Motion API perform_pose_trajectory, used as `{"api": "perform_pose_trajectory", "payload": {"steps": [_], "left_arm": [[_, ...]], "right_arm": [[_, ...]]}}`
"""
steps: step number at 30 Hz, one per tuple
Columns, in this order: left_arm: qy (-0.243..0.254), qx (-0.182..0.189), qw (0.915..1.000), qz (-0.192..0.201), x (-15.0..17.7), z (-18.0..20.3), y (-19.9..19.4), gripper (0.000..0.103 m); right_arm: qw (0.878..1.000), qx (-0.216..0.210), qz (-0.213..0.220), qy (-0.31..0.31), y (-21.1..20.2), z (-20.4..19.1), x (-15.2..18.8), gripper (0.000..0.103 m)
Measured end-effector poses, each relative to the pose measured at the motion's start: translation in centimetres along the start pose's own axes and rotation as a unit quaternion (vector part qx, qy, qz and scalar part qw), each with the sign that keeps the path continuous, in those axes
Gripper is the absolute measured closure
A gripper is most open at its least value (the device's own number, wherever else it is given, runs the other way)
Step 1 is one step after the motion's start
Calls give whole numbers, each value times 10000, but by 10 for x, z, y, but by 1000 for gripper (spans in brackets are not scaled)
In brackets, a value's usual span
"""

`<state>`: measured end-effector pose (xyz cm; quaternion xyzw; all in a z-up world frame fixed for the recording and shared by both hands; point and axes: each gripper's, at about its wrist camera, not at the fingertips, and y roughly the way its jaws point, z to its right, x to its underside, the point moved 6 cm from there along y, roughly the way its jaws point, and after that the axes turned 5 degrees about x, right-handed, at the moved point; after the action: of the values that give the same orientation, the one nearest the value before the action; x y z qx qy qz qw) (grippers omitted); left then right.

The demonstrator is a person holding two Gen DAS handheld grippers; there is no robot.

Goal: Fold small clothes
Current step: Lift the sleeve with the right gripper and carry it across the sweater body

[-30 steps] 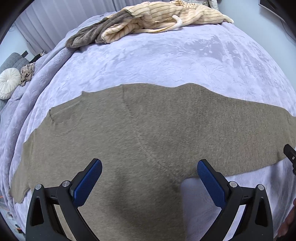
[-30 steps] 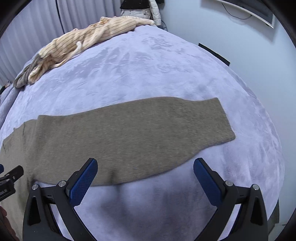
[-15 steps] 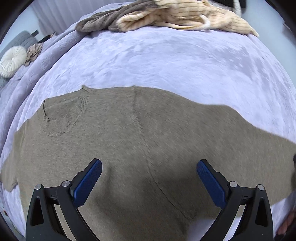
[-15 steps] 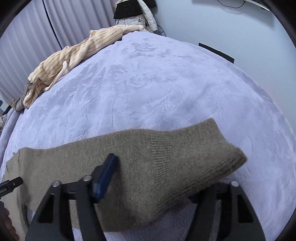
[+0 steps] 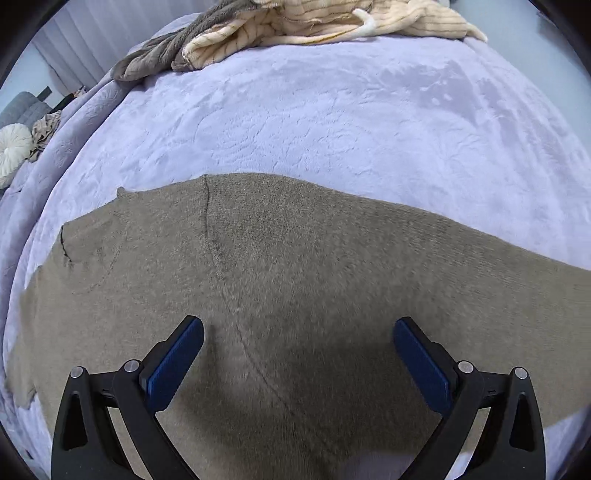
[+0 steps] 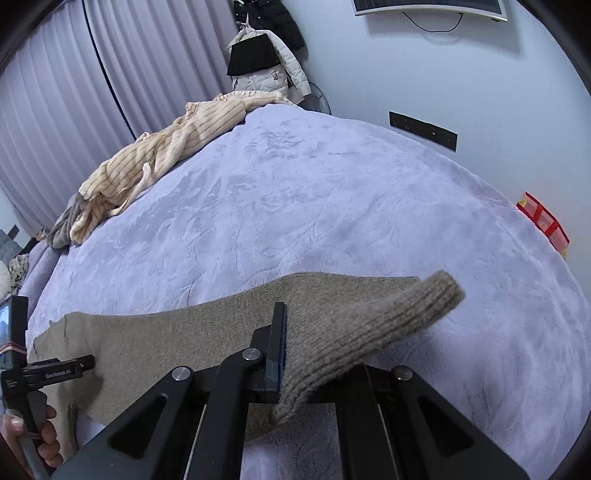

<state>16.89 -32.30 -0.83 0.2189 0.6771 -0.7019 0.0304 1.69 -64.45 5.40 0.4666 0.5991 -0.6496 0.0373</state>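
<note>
An olive-brown knit sweater [image 5: 295, 280] lies flat on the lilac bedspread [image 5: 332, 122], neck hole at the left. My left gripper [image 5: 297, 354] is open, just above the sweater's shoulder seam, near the armpit. My right gripper [image 6: 295, 354] is shut on the ribbed sleeve cuff [image 6: 369, 325] and holds it lifted off the bed; the cuff end sticks up to the right. The rest of the sleeve [image 6: 192, 332] trails left, flat on the bedspread [image 6: 314, 206].
A cream striped garment [image 5: 314, 22] and a grey one [image 5: 155, 62] lie heaped at the bed's far edge, also in the right wrist view [image 6: 166, 155]. A round white cushion [image 5: 13, 151] sits far left. A red box [image 6: 543, 221] lies beyond the bed's right edge.
My right gripper closed on the sleeve cuff and raised it off the bed. My left gripper moved forward and lower over the sweater's shoulder, still open.
</note>
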Motion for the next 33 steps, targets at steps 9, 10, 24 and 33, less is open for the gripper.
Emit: {"api": "perform_pose_trajectory", "payload": {"steps": [9,10,24,33], "left_arm": [[335,513,9974,375,27,2,-49,0],[347,579,9969,407,31,-1,-52,0],[140,866,9948,511,69,-64,-80,0],[-211,761,9965,287,96,-129,-69,0]], "right_arm": [[9995,133,131,-273,-36,-35,-5,97],[9993,129,151,-321,-41,-42,-5,97],[9967,-382,217,-685,-87,-150,-2,97],[9924,-704,127,-999,-99,-237,20,97]]}}
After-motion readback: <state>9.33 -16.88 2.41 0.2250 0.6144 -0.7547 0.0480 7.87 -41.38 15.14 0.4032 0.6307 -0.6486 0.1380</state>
